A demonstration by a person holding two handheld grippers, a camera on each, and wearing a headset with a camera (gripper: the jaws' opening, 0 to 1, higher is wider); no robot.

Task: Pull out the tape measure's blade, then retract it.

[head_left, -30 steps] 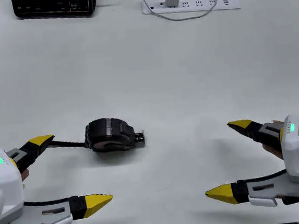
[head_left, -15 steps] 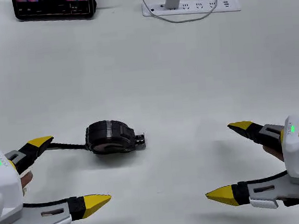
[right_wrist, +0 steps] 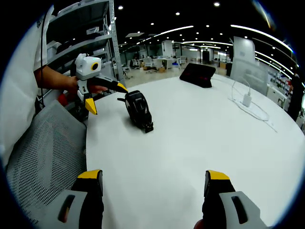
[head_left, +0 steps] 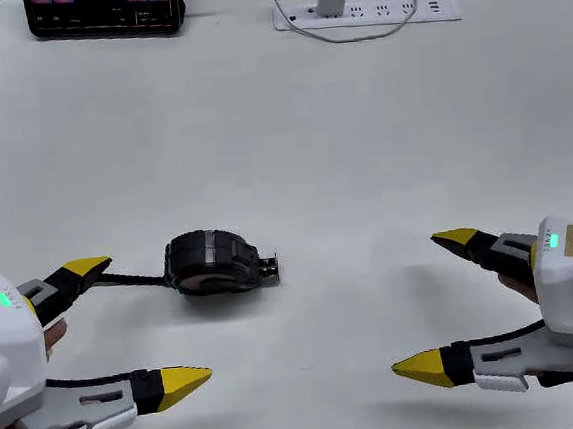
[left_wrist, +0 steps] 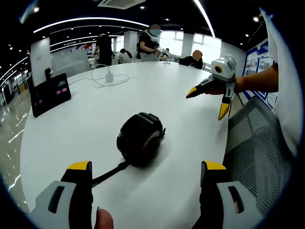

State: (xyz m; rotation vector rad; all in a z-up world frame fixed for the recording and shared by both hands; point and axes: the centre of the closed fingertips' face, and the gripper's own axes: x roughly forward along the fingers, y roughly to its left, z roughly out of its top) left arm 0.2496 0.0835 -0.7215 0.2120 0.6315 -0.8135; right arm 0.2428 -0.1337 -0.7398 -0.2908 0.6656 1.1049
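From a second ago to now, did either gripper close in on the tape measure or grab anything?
Hardly anything changed. The left gripper drifted very slightly, its upper tip a touch nearer the tape measure. The right gripper barely shifted. Nothing was gripped or let go. Both grippers stay open and clear of the tape measure, which lies in the same spot on the white table, its blade not pulled out.

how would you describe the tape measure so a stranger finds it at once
On the white workbench, look left of centre, just ahead of the left hand-held gripper. The tape measure is the rounded black case with a thin strap trailing left and the blade's hook at its right, far from the power strip and dark screen at the back edge.
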